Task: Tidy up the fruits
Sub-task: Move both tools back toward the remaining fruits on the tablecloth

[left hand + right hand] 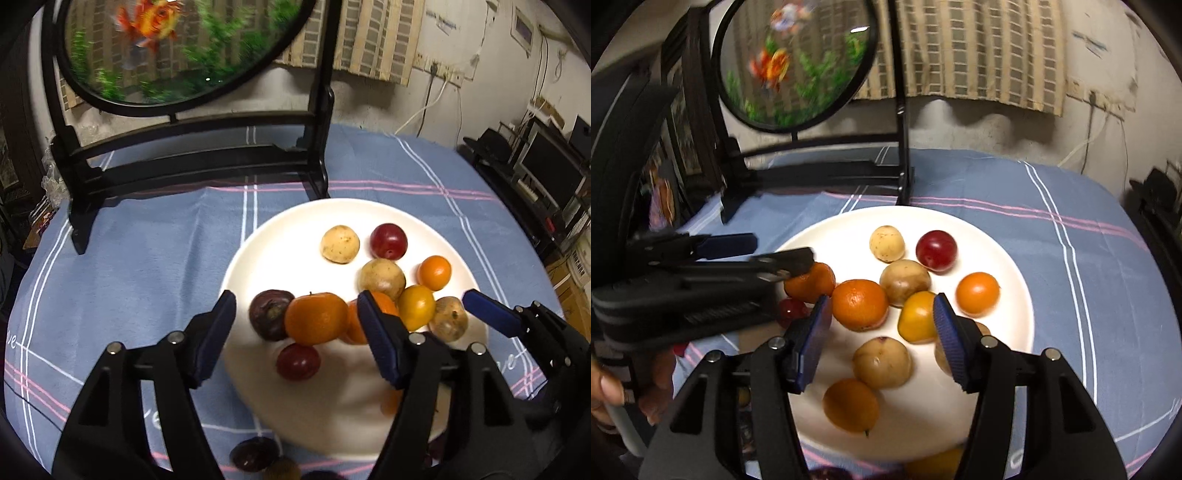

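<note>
A white plate (258, 236) sits on the bench's blue checked cloth (147, 258), near the middle of the bench, just in front of a black stand (192, 162) that carries a round fish picture (177, 48) at the far edge. On the plate lie oranges, red plums and pale brown fruits, several touching in a cluster.

The left tongs (295, 332) are released, their pads spread to either side of a large orange (314, 321) without pressing it; a dark purple fruit (267, 314) touches that orange on the left, and a red plum (297, 362) lies just nearer.

The right tongs (882, 332) are also released and hold nothing; another orange (858, 304), a yellow fruit (918, 317) and a pale brown fruit (882, 363) lie between the pads. More fruits rest on the cloth at the near edge, off the plate.
</note>
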Demonstrator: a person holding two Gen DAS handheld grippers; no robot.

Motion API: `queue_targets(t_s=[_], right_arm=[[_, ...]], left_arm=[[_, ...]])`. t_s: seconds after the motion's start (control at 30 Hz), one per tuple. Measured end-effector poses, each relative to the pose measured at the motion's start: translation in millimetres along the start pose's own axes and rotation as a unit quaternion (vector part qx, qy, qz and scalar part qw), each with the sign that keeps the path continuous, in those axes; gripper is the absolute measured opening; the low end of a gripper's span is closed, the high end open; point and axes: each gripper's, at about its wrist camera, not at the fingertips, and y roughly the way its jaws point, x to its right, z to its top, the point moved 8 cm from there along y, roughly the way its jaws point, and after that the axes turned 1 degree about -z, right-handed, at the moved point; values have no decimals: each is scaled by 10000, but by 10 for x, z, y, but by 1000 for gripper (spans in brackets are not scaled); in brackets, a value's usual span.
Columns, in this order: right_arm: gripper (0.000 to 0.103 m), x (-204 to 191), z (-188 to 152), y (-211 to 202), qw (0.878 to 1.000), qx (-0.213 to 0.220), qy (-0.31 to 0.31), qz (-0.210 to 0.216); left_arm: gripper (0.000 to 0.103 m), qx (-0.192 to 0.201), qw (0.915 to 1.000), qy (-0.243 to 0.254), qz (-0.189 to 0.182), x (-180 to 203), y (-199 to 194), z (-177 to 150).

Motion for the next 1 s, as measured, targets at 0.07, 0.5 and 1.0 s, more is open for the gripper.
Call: queue_targets(t_s=[0.07, 0.5, 1.0], right_arm=[[58, 112, -12, -147, 9996, 72, 248, 81], [61, 664, -465, -949, 9877, 234, 1537, 170], [61, 494, -1138, -1041, 9786, 86, 2017, 387]], left_arm=[[71, 26, 9999, -92, -90, -45, -108, -18], [81, 253, 9984, -499, 69, -613, -824, -530], [86, 9, 9966, -777, 265, -952, -929, -1408]])
